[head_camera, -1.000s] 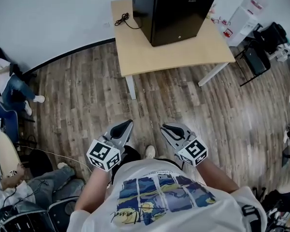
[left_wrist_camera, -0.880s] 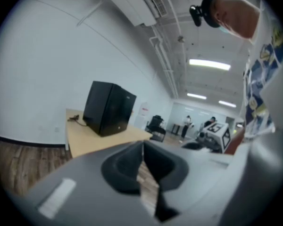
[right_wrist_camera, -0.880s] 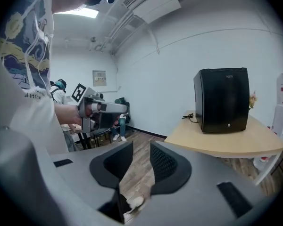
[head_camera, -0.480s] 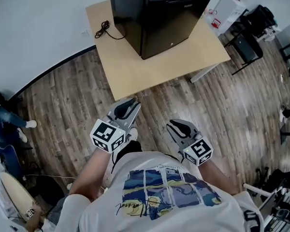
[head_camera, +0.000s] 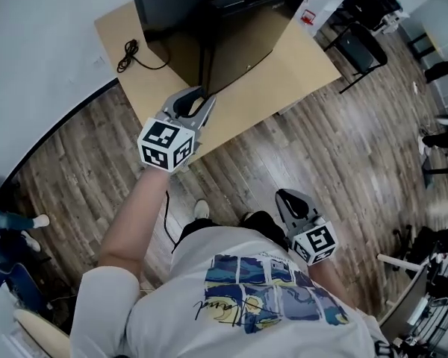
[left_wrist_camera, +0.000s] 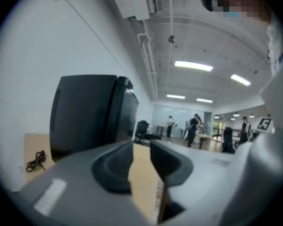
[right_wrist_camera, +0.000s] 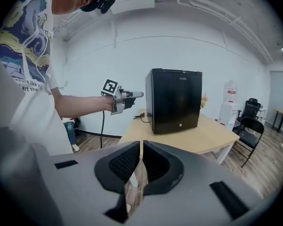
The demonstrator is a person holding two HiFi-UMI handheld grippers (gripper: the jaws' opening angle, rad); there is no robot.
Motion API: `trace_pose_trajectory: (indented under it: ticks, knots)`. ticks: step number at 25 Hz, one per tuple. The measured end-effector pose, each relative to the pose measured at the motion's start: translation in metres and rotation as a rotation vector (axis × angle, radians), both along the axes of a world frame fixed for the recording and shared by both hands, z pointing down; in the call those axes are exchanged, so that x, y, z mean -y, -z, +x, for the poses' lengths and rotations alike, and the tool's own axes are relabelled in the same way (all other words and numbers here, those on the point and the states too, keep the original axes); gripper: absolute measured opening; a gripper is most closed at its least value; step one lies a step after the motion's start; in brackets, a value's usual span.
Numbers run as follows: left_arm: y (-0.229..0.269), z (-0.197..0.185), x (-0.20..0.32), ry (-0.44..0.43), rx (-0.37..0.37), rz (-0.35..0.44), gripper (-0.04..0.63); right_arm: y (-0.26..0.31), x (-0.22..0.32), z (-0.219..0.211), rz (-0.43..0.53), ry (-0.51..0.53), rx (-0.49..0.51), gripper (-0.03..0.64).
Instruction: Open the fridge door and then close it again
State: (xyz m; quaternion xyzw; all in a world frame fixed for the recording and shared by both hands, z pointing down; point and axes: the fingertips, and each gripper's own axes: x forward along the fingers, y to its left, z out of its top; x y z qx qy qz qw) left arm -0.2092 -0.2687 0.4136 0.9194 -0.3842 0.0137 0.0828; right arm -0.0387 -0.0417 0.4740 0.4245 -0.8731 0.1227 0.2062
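A black mini fridge (head_camera: 209,13) stands on a light wooden table (head_camera: 299,58), and its door is closed in the right gripper view (right_wrist_camera: 177,100). My left gripper (head_camera: 201,94) is stretched out level over the table's near edge, close to the fridge's front left corner (left_wrist_camera: 89,112). Its jaws (left_wrist_camera: 141,147) have just been opening and stand apart with nothing between them. The right gripper view shows it (right_wrist_camera: 137,94) short of the fridge's side. My right gripper (head_camera: 284,195) hangs low by my body, well back from the table, its jaws (right_wrist_camera: 141,144) together and empty.
A black power cable (head_camera: 127,54) lies on the table left of the fridge, near the white wall. Black office chairs (head_camera: 358,43) and a white water dispenser (right_wrist_camera: 228,107) stand right of the table. Someone's legs (head_camera: 15,222) show at the far left over the wood floor.
I have stepped up to the table. My left gripper has swung forward from by my waist to the fridge's front corner. The right gripper has stayed low near my body.
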Motion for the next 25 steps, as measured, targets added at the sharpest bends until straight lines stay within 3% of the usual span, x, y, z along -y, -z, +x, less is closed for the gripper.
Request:
trace_pose_trajectory:
  ticks: [14,25]
  knots:
    - [0.012,0.002,0.103,0.128,0.050,0.042,0.149,0.005,0.031,0.087,0.014,-0.076,-0.006,0.028]
    - [0.008,0.001,0.121,0.161,0.101,0.067,0.135,-0.001,0.035,0.094,-0.003,-0.113,0.004,0.028]
